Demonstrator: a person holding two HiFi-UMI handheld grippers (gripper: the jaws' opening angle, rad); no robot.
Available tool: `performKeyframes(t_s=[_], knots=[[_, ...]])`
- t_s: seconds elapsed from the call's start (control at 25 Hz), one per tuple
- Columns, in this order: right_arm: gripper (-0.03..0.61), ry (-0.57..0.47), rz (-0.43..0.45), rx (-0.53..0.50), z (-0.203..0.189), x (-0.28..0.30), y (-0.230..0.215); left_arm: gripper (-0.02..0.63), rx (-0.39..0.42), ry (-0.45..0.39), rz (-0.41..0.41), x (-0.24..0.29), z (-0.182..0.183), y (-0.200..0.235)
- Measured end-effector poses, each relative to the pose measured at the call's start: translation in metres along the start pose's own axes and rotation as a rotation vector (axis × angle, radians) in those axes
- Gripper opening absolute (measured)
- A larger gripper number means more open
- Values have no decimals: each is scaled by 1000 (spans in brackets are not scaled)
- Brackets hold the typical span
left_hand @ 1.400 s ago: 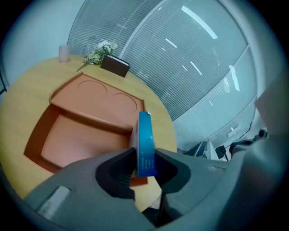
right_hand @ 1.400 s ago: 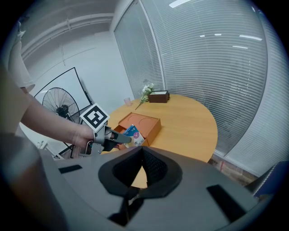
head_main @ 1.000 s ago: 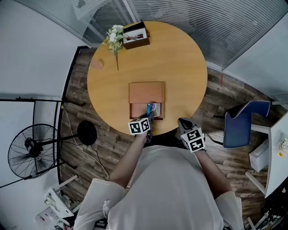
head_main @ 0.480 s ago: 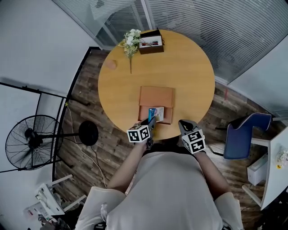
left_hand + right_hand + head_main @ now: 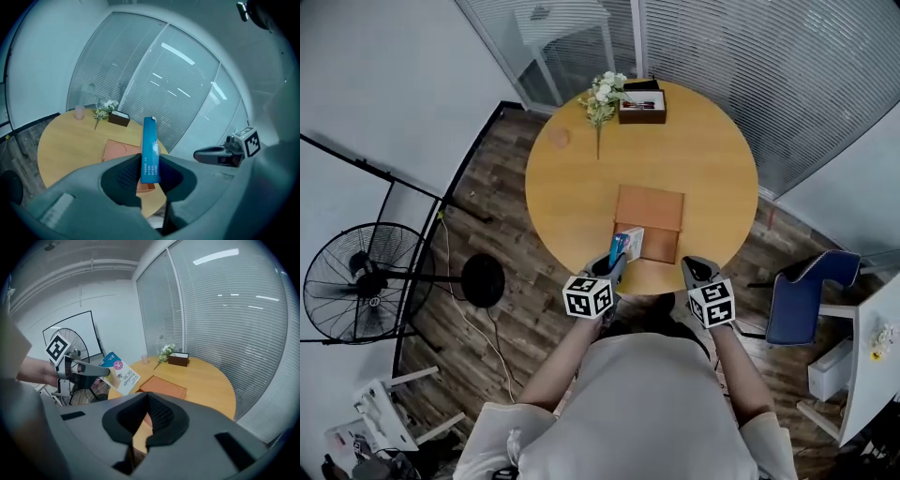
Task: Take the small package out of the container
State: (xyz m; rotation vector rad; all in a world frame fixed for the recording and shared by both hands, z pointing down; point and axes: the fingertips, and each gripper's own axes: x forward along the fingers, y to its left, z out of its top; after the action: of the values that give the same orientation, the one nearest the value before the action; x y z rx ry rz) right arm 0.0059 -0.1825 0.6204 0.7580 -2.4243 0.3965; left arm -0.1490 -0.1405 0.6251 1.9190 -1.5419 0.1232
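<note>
My left gripper point(image 5: 615, 264) is shut on the small blue-and-white package point(image 5: 626, 246). It holds the package upright above the near edge of the round wooden table point(image 5: 572, 187), just left of the orange container point(image 5: 659, 246). The container's lid point(image 5: 650, 208) lies flat beyond it. In the left gripper view the package point(image 5: 150, 150) stands edge-on between the pads, with the container point(image 5: 123, 149) below. My right gripper point(image 5: 695, 269) hovers at the table's near edge, shut and empty. The right gripper view shows the package point(image 5: 120, 374) in the left gripper point(image 5: 86, 367), beside the container point(image 5: 162, 386).
A dark box point(image 5: 641, 103), a bunch of white flowers point(image 5: 602, 94) and a pink cup point(image 5: 559, 138) stand at the table's far side. A standing fan point(image 5: 356, 281) is on the floor to the left. A blue chair point(image 5: 802, 295) is to the right, and glass walls with blinds lie beyond.
The left gripper has lifted the package up out of the container and drawn it toward the table's near edge. The head camera has shifted. The right gripper has stayed at the near edge.
</note>
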Motion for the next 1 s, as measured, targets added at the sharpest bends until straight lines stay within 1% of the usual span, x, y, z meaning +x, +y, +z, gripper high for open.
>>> performKeyframes(t_s=[0.16, 0.36, 0.56, 0.8, 1.0], knots=[[3, -45, -53, -2, 15, -19, 23, 78, 57, -36, -19, -37, 12, 1], [3, -132, -134, 1, 34, -47, 42, 78, 157, -119, -5, -76, 34, -2], [3, -191, -192, 9, 48, -73, 56, 78, 226, -185, -14, -105, 55, -11], [3, -240, -200, -6, 59, -106, 73, 78, 267, -244, -3, -131, 63, -27], [3, -280, -179, 13, 66, -127, 62, 78, 305, -302, 38, -145, 75, -42]])
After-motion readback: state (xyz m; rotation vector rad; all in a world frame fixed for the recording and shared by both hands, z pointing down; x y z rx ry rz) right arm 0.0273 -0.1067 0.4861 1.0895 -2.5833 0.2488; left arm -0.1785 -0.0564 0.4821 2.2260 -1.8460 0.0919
